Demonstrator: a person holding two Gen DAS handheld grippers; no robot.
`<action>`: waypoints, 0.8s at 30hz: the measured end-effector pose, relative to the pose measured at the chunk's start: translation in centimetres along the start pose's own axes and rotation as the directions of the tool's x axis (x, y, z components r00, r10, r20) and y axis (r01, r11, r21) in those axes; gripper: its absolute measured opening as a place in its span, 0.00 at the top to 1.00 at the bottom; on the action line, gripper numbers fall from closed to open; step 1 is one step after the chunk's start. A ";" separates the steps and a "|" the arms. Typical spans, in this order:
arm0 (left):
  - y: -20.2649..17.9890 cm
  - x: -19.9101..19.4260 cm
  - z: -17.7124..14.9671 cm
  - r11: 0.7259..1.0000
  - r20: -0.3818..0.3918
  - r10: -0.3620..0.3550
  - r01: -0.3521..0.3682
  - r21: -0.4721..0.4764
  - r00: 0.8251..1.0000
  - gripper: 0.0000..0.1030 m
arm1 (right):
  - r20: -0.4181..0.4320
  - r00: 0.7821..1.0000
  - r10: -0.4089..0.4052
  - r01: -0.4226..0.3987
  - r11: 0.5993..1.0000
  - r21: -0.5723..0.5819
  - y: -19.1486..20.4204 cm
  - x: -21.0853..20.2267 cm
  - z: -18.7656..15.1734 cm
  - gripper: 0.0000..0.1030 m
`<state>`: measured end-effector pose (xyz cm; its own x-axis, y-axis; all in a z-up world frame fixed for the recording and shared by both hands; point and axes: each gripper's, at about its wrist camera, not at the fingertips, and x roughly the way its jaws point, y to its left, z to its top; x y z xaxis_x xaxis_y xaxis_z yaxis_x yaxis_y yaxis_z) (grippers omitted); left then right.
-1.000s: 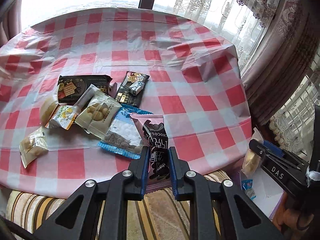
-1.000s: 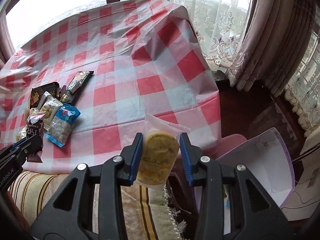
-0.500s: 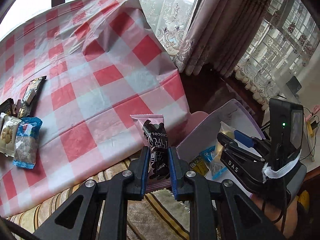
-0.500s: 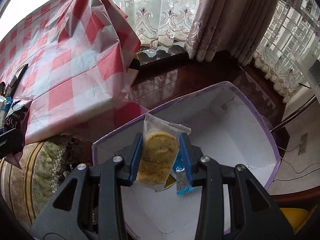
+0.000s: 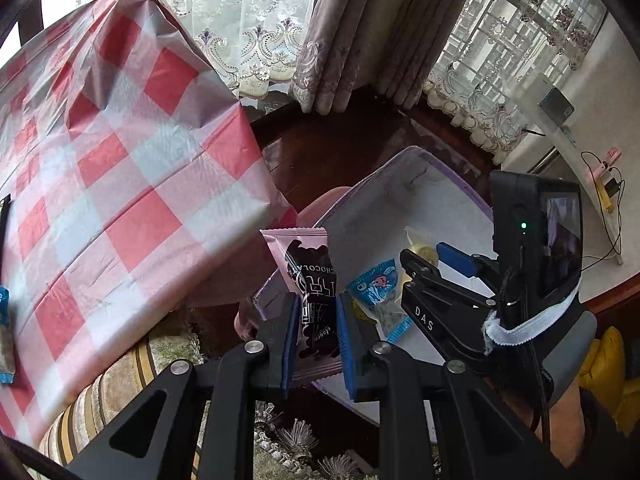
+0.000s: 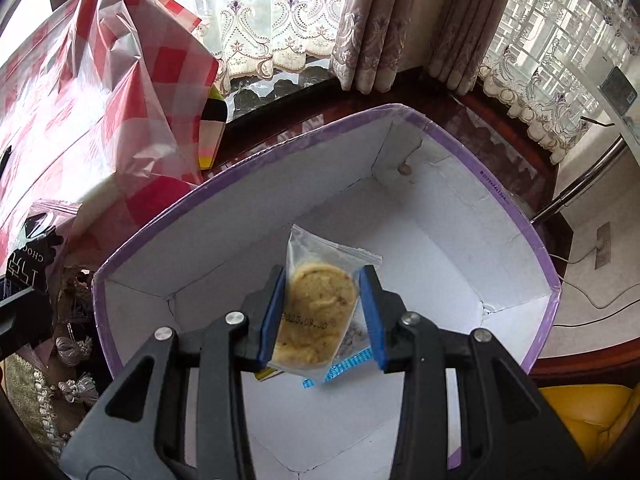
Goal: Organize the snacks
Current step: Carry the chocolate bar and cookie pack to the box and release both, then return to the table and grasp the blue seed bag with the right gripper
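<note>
Trouble lay on your left: left gripper (image 5: 317,334) pinched the chocolate packet (image 5: 310,280) over the purple box (image 6: 516,216) rim — it could drop outside; right gripper (image 6: 322,316) clamped the cookie packet (image 6: 320,308) well inside.

The left gripper (image 5: 318,330) pinches a pink-and-black chocolate packet (image 5: 310,280) between its blue pads (image 5: 290,340), the packet standing upright over the near left rim of a purple-edged white box (image 5: 448,184). Inside the box lies a blue-printed snack bag (image 5: 374,282). To the right, the right gripper (image 5: 426,260) reaches into the box from the near right, a yellowish cookie packet (image 5: 420,246) showing between its jaws. A table under a red-and-white checked cloth (image 5: 120,160) fills the left, with a blue-edged snack bag (image 5: 5,340) at its left edge. Lace curtains (image 5: 260,40) hang at the far side.
</note>
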<state>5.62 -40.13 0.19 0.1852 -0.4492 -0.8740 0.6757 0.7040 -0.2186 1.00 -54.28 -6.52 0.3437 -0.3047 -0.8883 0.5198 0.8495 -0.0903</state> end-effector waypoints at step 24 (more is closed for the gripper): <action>4.0 -3.0 -0.8 0.991 0.091 -0.010 0.022 -0.131 0.996 0.46 | 0.050 0.996 0.072 -0.075 0.995 0.063 1.3 -3.1 0.0 0.36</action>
<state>7.18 -35.50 1.64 0.2428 -0.5045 -0.8286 0.5805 0.7599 -0.2925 0.62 -52.21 -3.88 0.4186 -0.2639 -0.8690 0.5407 0.8412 0.0050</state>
